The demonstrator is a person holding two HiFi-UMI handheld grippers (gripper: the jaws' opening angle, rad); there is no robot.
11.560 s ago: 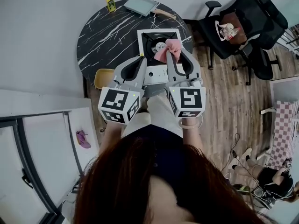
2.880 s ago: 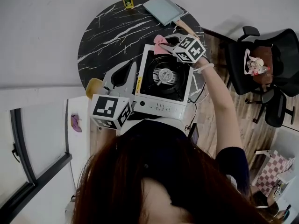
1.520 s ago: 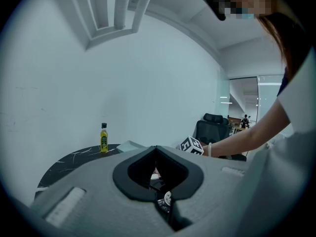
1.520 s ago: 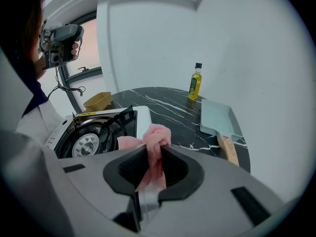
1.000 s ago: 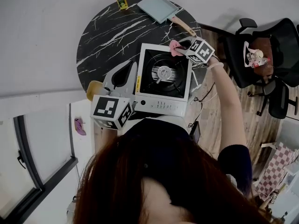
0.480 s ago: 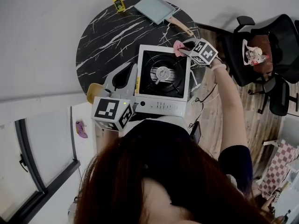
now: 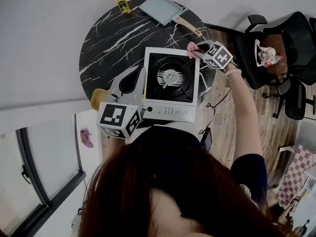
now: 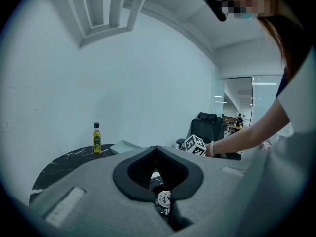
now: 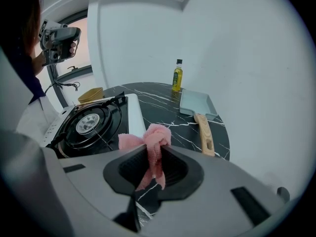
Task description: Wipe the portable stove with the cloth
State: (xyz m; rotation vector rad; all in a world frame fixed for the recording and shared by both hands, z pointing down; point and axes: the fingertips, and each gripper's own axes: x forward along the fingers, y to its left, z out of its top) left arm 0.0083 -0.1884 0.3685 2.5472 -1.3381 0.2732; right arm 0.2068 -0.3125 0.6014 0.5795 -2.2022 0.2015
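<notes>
Cloth (image 7: 191, 47), pink and bunched, is pinched between the closed jaws of the right gripper (image 7: 196, 50) at the far right corner of the portable stove (image 7: 170, 111). In the right gripper view the cloth (image 9: 150, 142) stands up in a knot-like bundle above the jaw tips, with a tail hanging down between them, just beside the stove's white rim (image 9: 132, 117). Whether it touches the rim cannot be told.

The stove sits on a round black marbled desk (image 7: 113, 38), close to the near edge, with its black burner well and round burner head in the middle and its control panel on the near side.

The left gripper (image 7: 139, 72) is just beside the stove's left side, jaws pressed together at the tips and holding nothing. Through the gap behind the tips, the left gripper view shows the burner head (image 8: 163, 201).

Beyond the stove, at the far edge of the desk, stand a small yellow oil bottle (image 7: 118, 0) and a pale blue square pan (image 7: 158, 9) whose wooden handle points toward the stove's far right corner. To the stove's right, off the desk, is a black office chair (image 7: 276, 38).
</notes>
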